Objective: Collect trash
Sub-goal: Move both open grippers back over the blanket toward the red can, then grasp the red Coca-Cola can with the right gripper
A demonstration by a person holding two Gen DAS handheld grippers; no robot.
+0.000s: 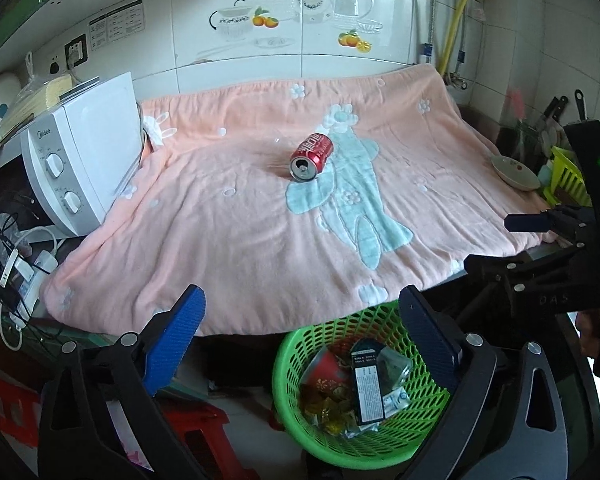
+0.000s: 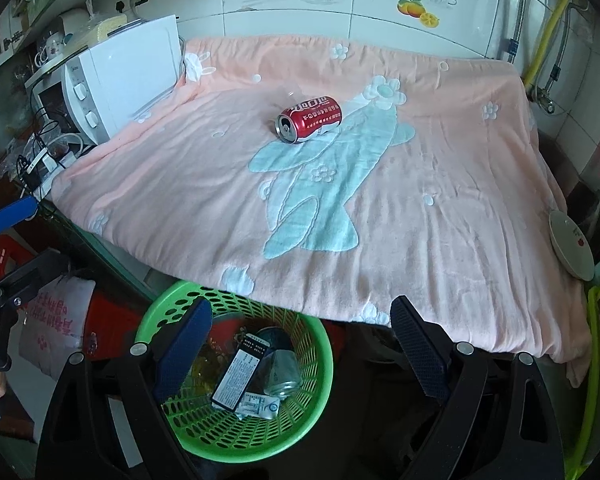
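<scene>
A red soda can (image 1: 311, 157) lies on its side on the pink blanket (image 1: 240, 240), near the counter's middle; it also shows in the right wrist view (image 2: 309, 119). A green mesh basket (image 1: 300, 344) stands on the floor below the counter's front edge, holding a dark carton, a red can and wrappers; it also shows in the right wrist view (image 2: 236, 436). My left gripper (image 1: 300, 338) is open and empty, above the basket. My right gripper (image 2: 302, 350) is open and empty, over the basket and the blanket's edge. The right gripper also shows at the right of the left wrist view (image 1: 540, 224).
A white microwave (image 1: 76, 172) stands at the counter's left, with cables and a power strip (image 1: 16, 276) beside it. A white dish (image 1: 515, 172) and a yellow-green rack (image 1: 568, 180) sit at the right. A red stool (image 1: 204, 436) stands on the floor.
</scene>
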